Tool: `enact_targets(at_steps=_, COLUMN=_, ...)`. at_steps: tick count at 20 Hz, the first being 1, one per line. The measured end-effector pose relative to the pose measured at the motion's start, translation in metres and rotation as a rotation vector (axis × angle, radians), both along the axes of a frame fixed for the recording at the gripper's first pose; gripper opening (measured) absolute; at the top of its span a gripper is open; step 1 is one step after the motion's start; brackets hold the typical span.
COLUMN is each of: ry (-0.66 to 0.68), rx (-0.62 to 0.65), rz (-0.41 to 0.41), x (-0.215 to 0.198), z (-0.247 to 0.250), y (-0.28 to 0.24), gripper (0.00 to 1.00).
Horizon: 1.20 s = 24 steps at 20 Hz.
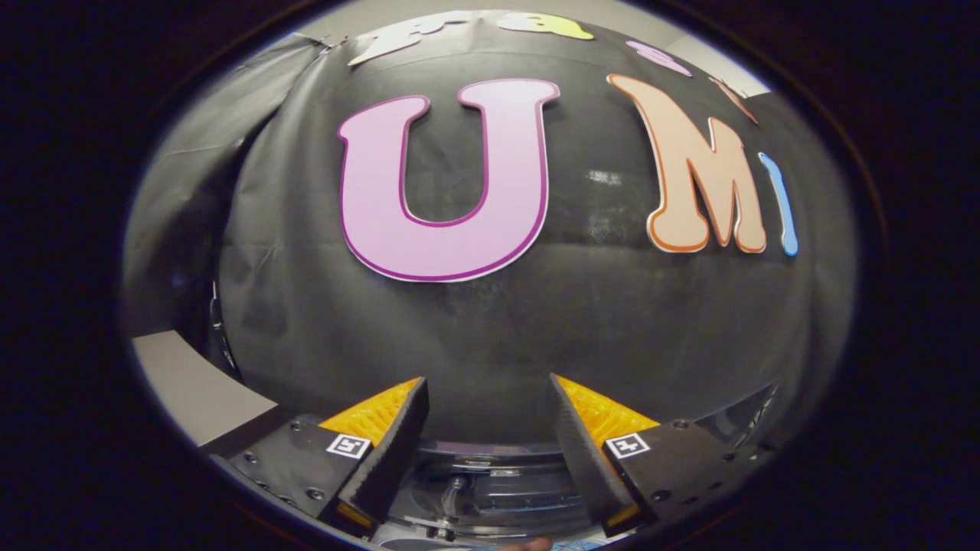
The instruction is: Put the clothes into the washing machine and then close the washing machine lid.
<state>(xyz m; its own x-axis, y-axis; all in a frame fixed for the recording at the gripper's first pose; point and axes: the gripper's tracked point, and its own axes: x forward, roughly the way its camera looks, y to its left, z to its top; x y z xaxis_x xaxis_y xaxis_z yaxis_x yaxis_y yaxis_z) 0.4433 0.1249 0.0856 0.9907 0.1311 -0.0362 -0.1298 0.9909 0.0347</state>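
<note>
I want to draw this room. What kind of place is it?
Probably a test booth, not a real laundry room: a black cloth wall hangs behind the dark round washing machine opening, seen below the open, empty hand-held gripper.

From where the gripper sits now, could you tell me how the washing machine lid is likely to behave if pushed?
The washing machine lid, seen low between the open gripper fingers, looks like glossy hard plastic or glass, so probably stiff rather than floppy. Its reflections suggest a smooth surface that may let the fingers slip. Its hinge cannot be made out.
</note>
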Motion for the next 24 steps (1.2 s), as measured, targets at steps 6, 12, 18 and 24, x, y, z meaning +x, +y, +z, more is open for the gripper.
enact_targets(at_steps=6, ry=-0.001, rx=0.007, rz=-0.016, x=-0.004, z=0.002, y=-0.001, gripper=0.96)
enact_targets(at_steps=12, ry=0.007, rx=0.005, rz=-0.011, x=-0.021, z=0.001, y=-0.003, gripper=0.96)
enact_targets(at_steps=18, ry=0.027, rx=-0.006, rz=-0.031, x=-0.041, z=-0.001, y=-0.007, gripper=0.96)
enact_targets(at_steps=24, ry=0.022, rx=-0.006, rz=-0.055, x=-0.057, z=-0.003, y=-0.009, gripper=0.95)
